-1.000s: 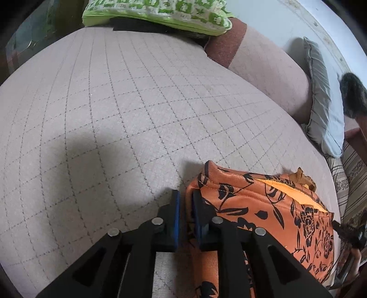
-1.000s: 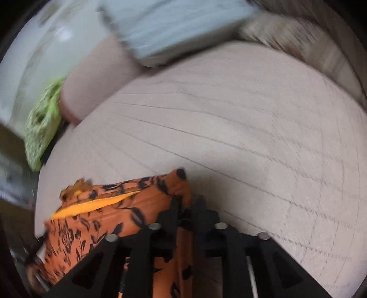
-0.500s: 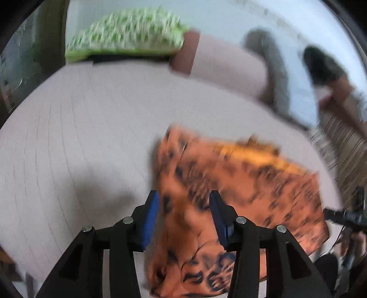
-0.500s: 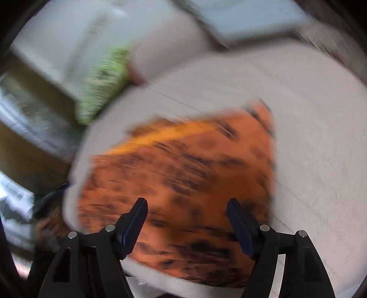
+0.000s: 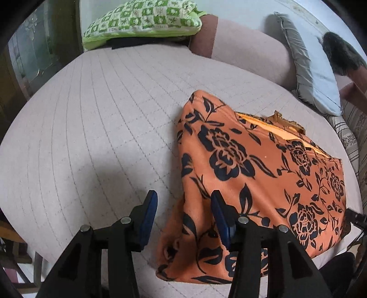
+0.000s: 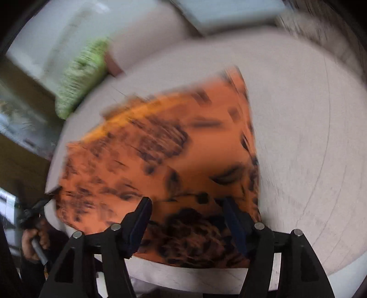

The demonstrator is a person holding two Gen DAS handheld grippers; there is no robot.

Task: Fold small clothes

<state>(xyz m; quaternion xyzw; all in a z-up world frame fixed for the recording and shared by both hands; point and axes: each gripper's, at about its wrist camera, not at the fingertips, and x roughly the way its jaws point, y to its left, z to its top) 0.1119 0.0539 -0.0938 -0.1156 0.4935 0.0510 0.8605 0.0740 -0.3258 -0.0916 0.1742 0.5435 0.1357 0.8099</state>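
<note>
Lying folded, orange floral garment [image 5: 259,181], quilted bed [image 5: 103,119]

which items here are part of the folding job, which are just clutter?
Job:
- orange floral garment, folded on the bed cover
- left gripper, opening, nothing pinched
- right gripper, closing, above the garment, not gripping

Clutter:
- green pillow
- grey cushion
- bolster

Quilted sofa [image 5: 96,128]; green cushion [image 5: 142,18], seemingly.
</note>
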